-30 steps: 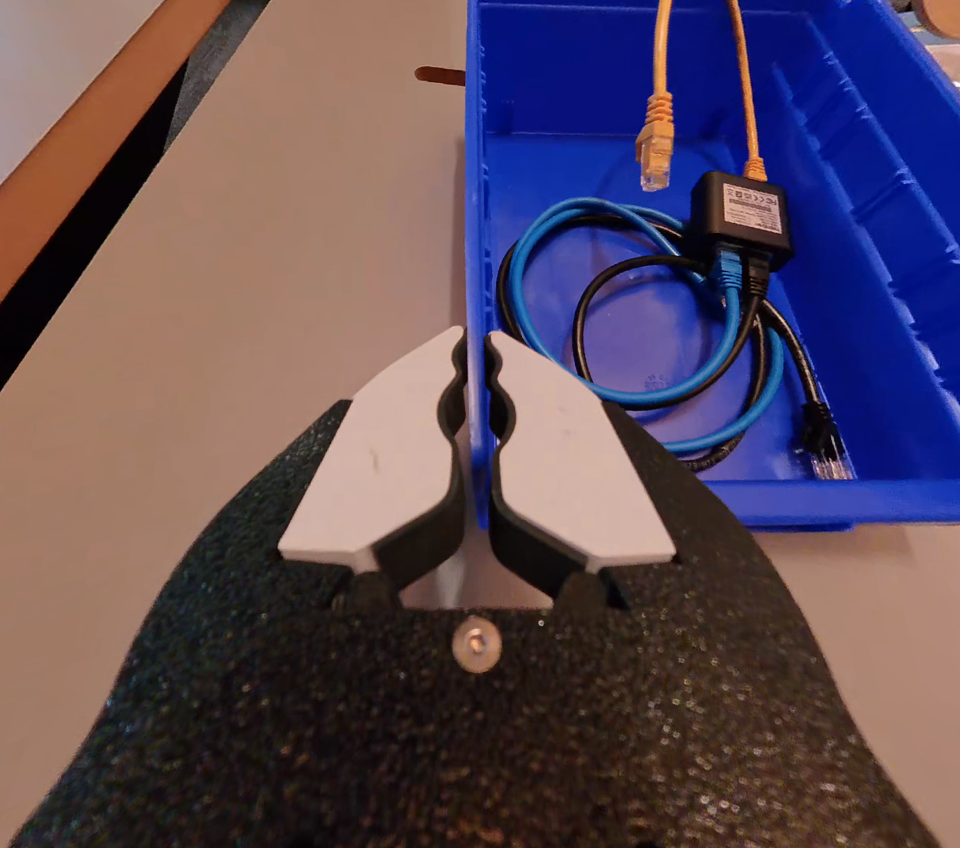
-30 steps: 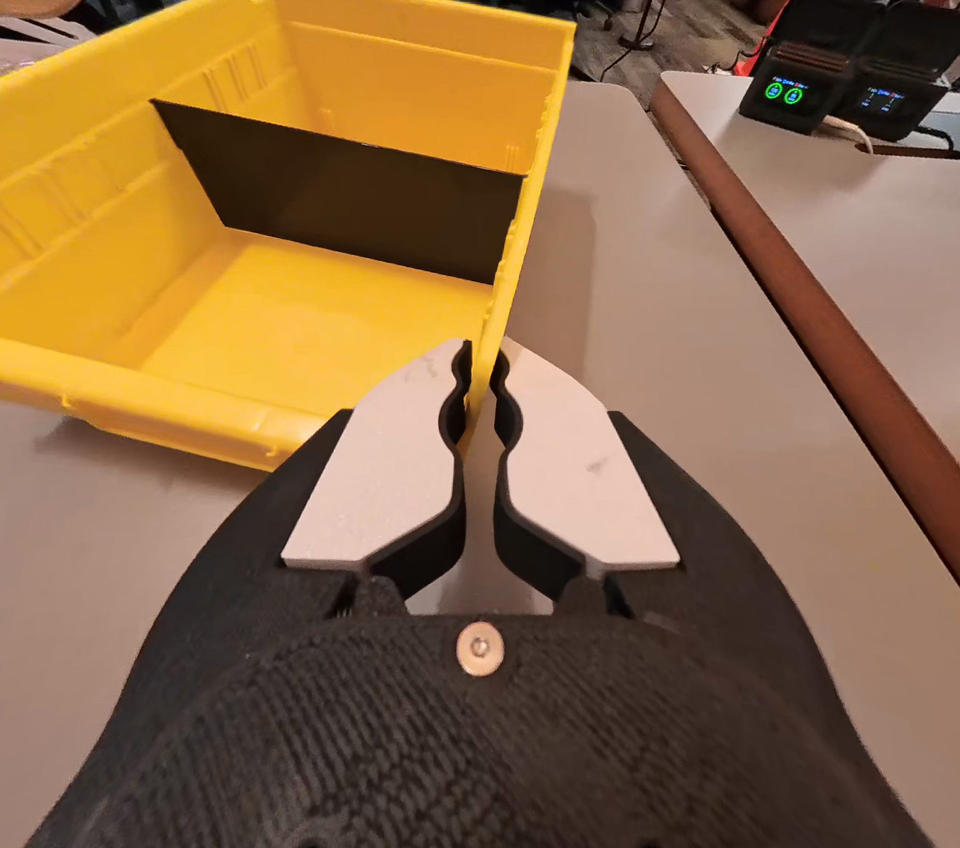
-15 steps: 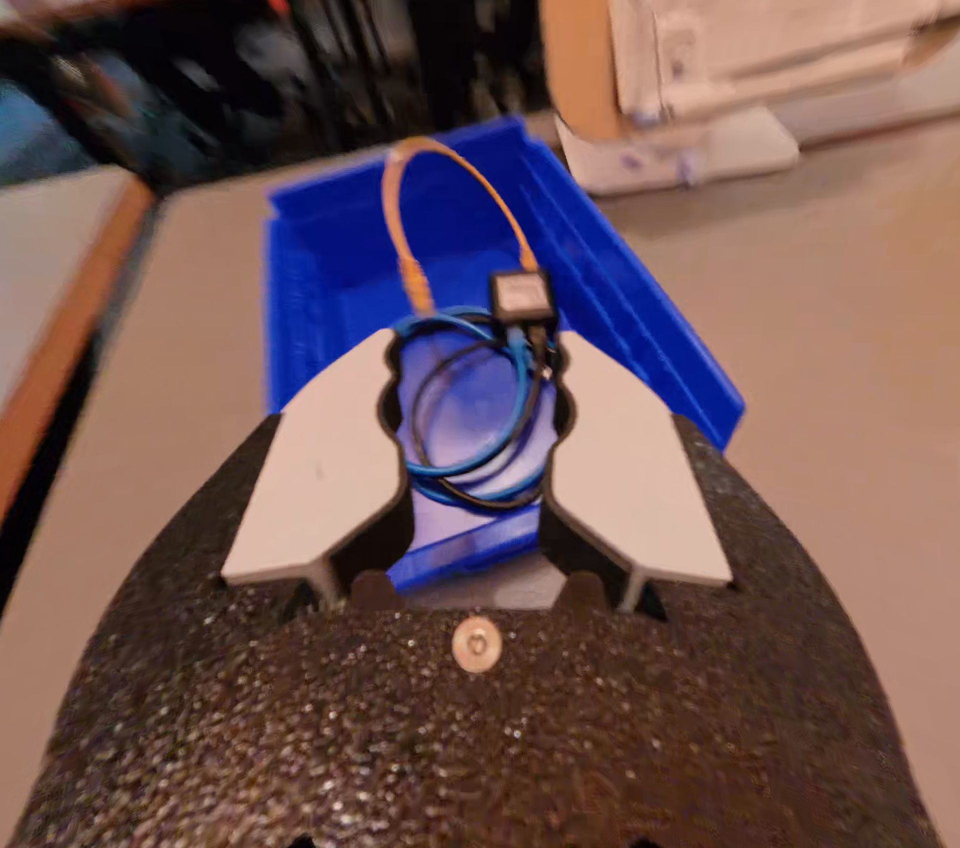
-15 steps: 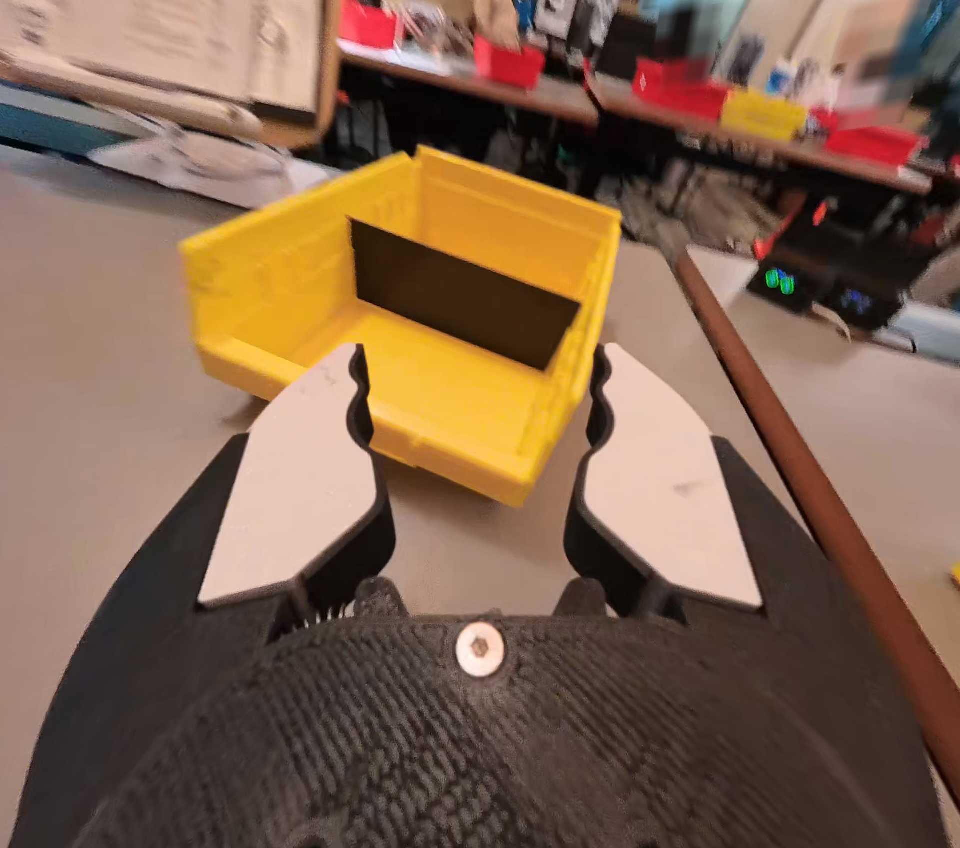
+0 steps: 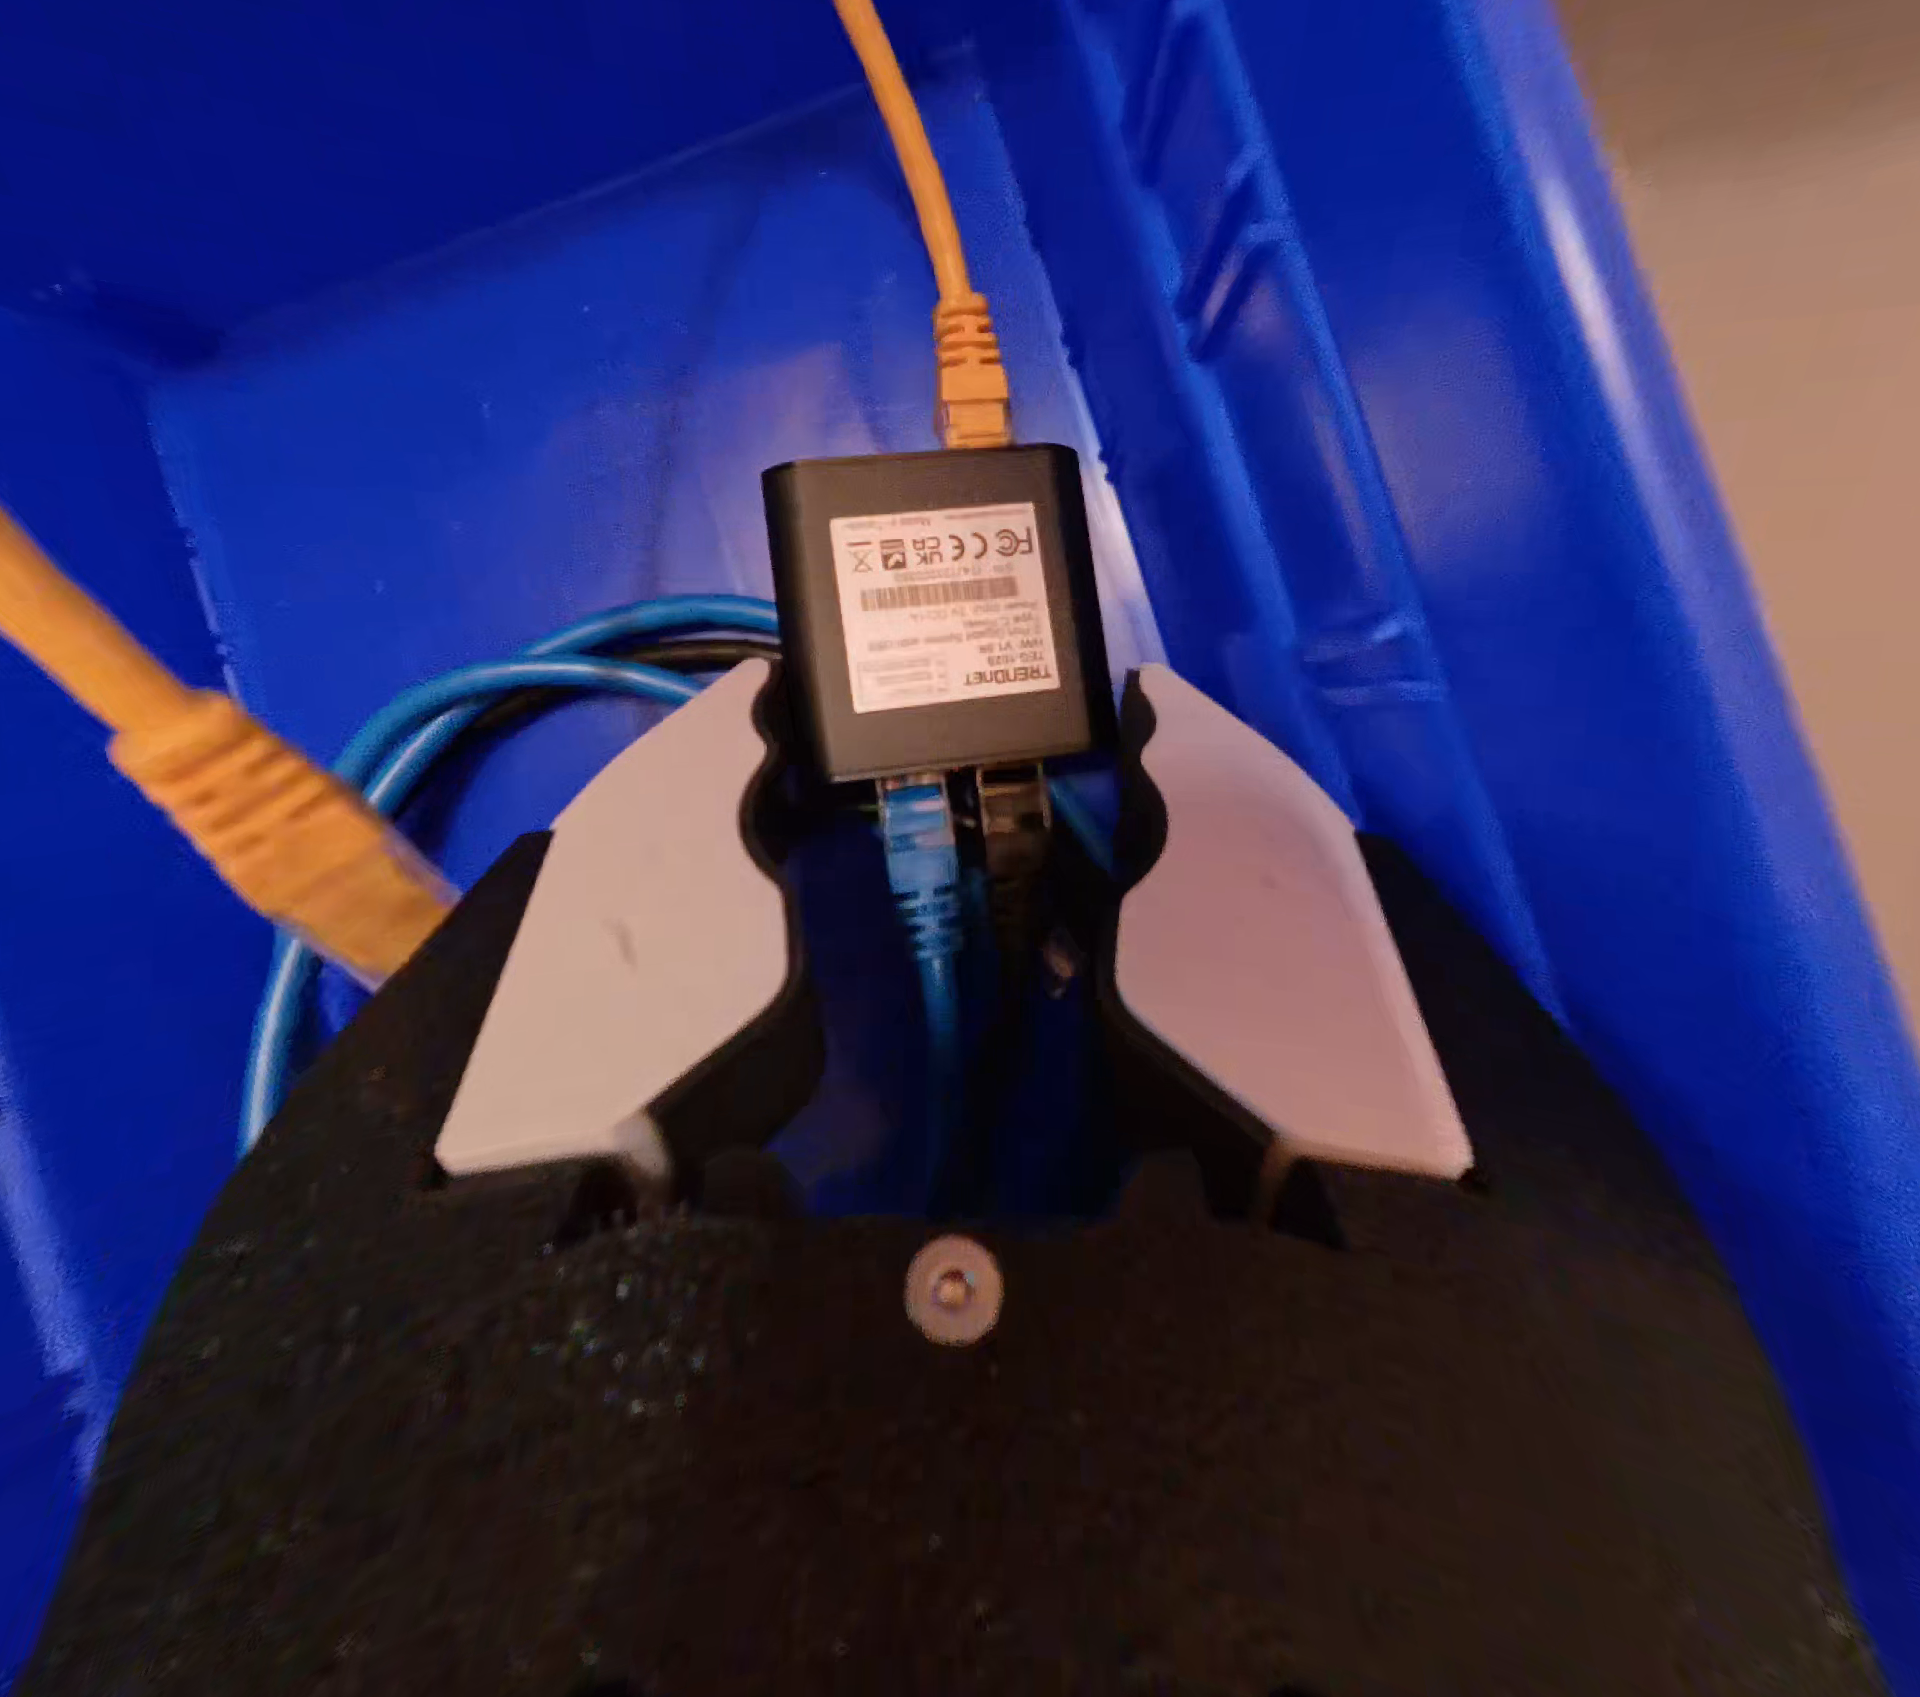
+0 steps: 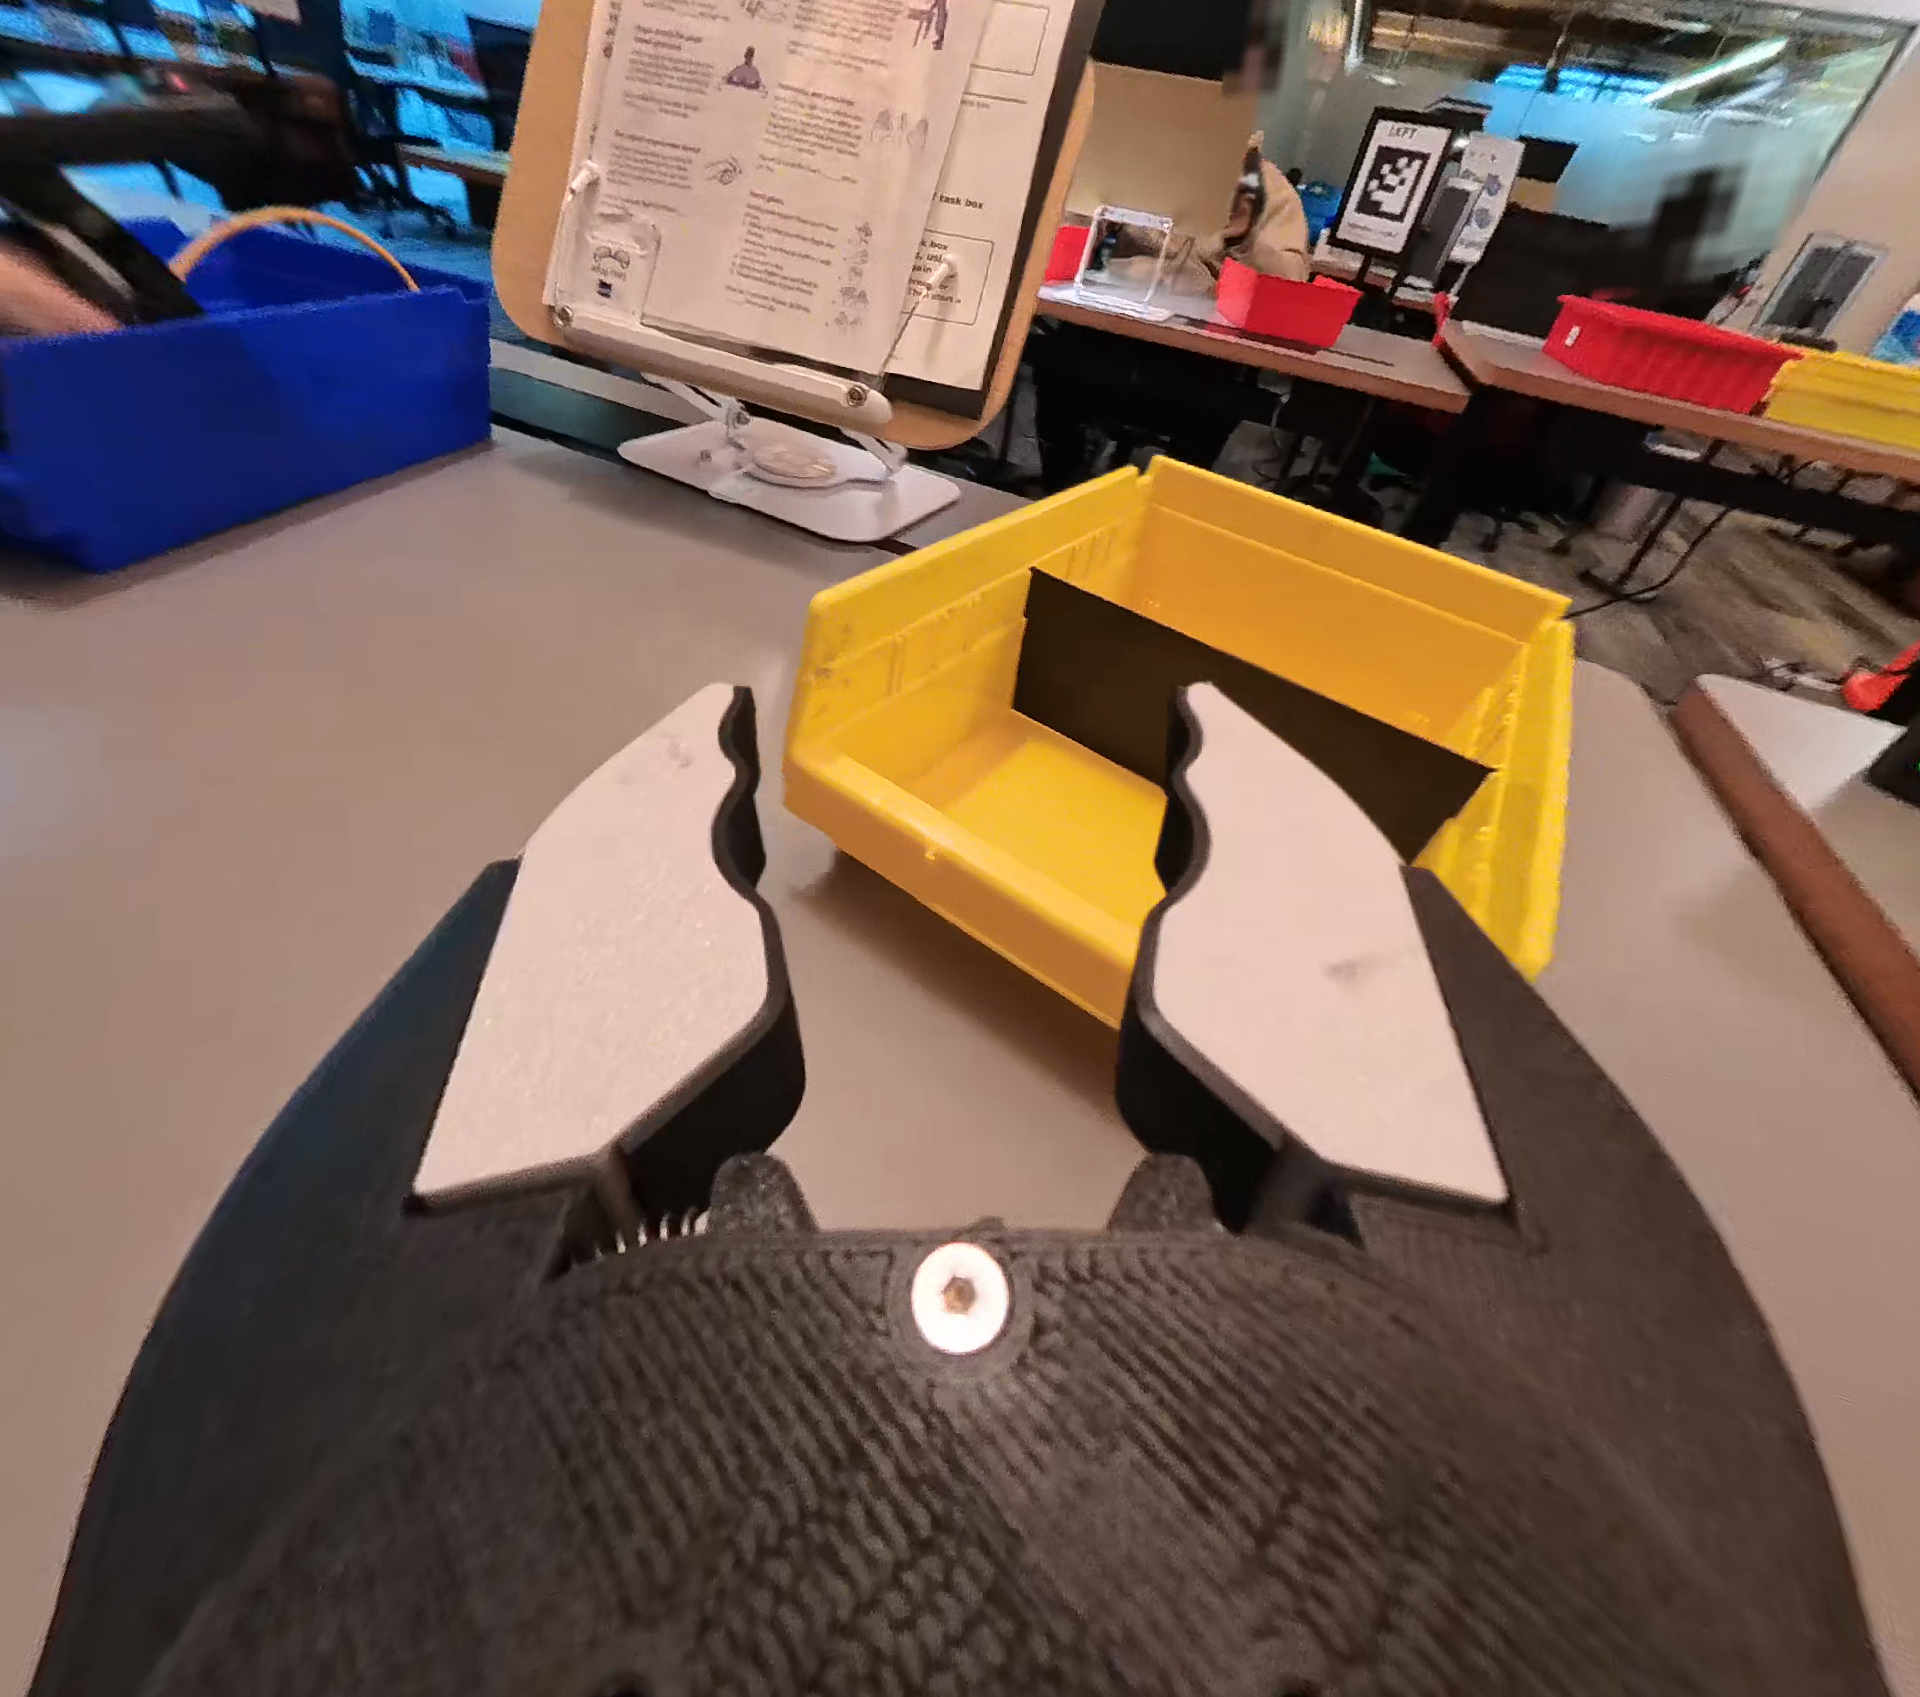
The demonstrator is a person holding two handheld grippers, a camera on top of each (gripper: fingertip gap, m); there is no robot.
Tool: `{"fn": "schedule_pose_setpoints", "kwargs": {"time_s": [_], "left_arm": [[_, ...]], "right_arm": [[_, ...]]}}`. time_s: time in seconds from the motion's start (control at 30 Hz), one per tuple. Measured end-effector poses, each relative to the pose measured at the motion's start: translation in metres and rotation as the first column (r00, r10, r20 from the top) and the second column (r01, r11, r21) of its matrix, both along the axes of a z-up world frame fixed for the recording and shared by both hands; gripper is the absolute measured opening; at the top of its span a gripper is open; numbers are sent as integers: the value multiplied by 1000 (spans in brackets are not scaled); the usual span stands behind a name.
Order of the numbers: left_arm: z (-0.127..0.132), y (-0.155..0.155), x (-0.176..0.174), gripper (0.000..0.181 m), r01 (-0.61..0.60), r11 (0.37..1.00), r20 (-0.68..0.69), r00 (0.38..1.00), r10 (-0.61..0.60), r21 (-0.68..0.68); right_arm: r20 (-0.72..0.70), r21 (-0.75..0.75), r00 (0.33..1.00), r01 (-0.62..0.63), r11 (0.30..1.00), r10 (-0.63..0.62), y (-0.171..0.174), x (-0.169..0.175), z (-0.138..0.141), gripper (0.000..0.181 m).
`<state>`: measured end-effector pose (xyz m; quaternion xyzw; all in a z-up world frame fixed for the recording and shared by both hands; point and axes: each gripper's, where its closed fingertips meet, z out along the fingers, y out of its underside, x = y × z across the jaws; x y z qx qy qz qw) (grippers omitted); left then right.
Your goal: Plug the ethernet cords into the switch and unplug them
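In the left wrist view a small black switch (image 5: 935,608) with a white label lies in the blue bin (image 5: 416,141). An orange cord (image 5: 971,380) is plugged into its far end; the cord's loose plug (image 5: 270,837) hangs at the left. A blue cord (image 5: 920,858) and a black cord (image 5: 1013,826) are plugged into its near end. My left gripper (image 5: 945,691) is open, its fingertips on either side of the switch's near end, not clamping it. My right gripper (image 6: 961,702) is open and empty above the table, in front of the yellow bin (image 6: 1195,712).
The yellow bin has a black divider (image 6: 1226,712) and shows nothing inside. A document stand with papers (image 6: 800,120) stands at the back of the table. The blue bin (image 6: 239,400) sits far left in the right wrist view. A brown table edge (image 6: 1808,878) runs at the right.
My left gripper has opened and moved into the blue bin up to the switch. My right gripper has opened and drawn back and up from the yellow bin.
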<state>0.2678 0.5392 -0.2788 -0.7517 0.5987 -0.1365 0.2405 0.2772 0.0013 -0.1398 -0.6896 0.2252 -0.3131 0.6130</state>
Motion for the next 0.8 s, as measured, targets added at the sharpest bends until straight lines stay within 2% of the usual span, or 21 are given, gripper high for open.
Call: {"fn": "schedule_pose_setpoints", "kwargs": {"time_s": [0.07,0.17,0.27,0.4,0.57,0.63,0.73,0.8], "left_arm": [[0,1,2,60,11,1000,45,999,-11,10],[9,0,-3,59,71,994,59,995,-76,88],[43,-4,-8,59,84,987,173,979,-108,135],[117,-21,-23,58,136,974,336,922,-192,183],[229,-55,-61,58,202,927,468,817,-338,317],[274,-78,-80,58,236,900,507,760,-407,367],[338,-132,-113,58,340,845,574,624,-530,412],[360,-169,-131,58,454,795,579,546,-605,403]], "right_arm": [[-36,44,999,-31,999,33,5,-2,-3,72],[-46,31,998,-45,998,47,10,-3,-9,71],[-34,-1,998,-61,998,61,16,-7,-9,70],[-27,5,994,-106,994,106,31,-16,-5,69],[-23,22,977,-211,977,212,64,-36,0,70],[-5,13,965,-262,965,263,79,-47,3,70],[17,21,933,-360,933,360,101,-66,12,72],[27,54,900,-437,898,436,114,-80,20,73]]}}
